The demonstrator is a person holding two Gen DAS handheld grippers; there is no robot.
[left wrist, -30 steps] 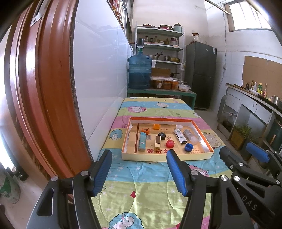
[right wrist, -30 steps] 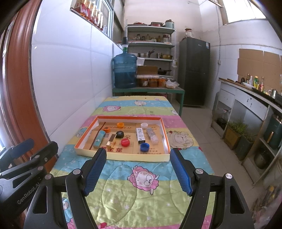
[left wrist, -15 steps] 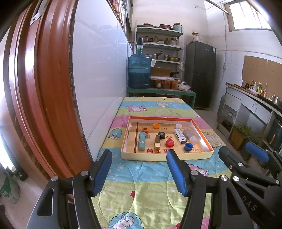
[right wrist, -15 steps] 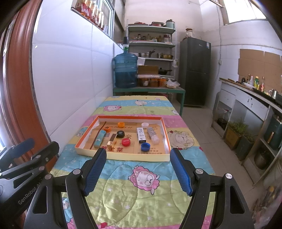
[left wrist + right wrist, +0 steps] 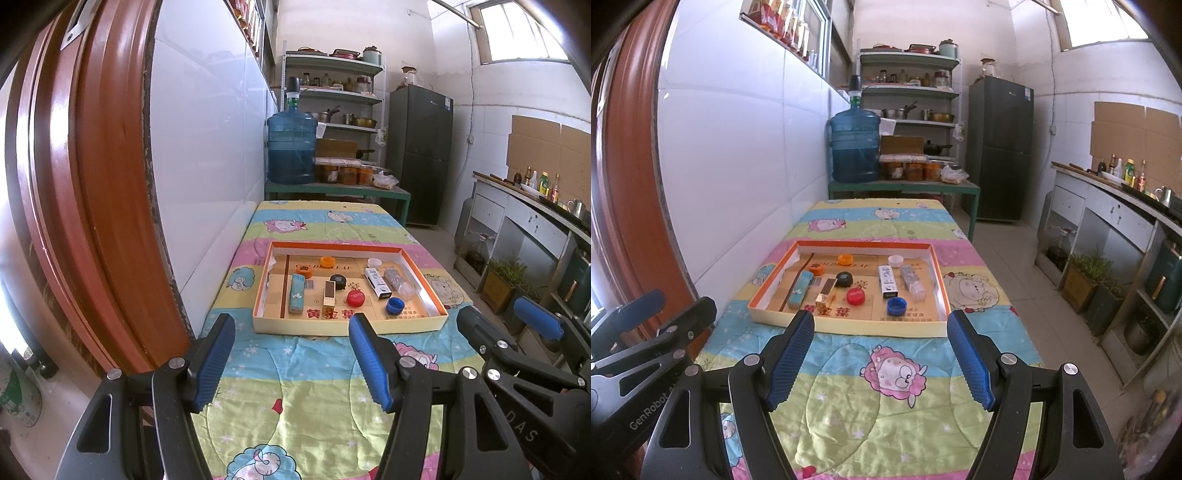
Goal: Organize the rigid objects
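Cardboard tray (image 5: 849,325) holding round plastic caps (image 5: 856,296), small boxes (image 5: 887,282), maybe a clear bottle (image 5: 913,282); both claws (image 5: 291,363) (image 5: 877,358) wide, empty.

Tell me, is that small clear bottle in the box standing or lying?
Lying: the clear bottle rests flat on the box floor.

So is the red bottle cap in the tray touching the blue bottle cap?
Apart. In the right wrist view the red cap and the blue cap lie on the tray floor with bare cardboard showing between them.
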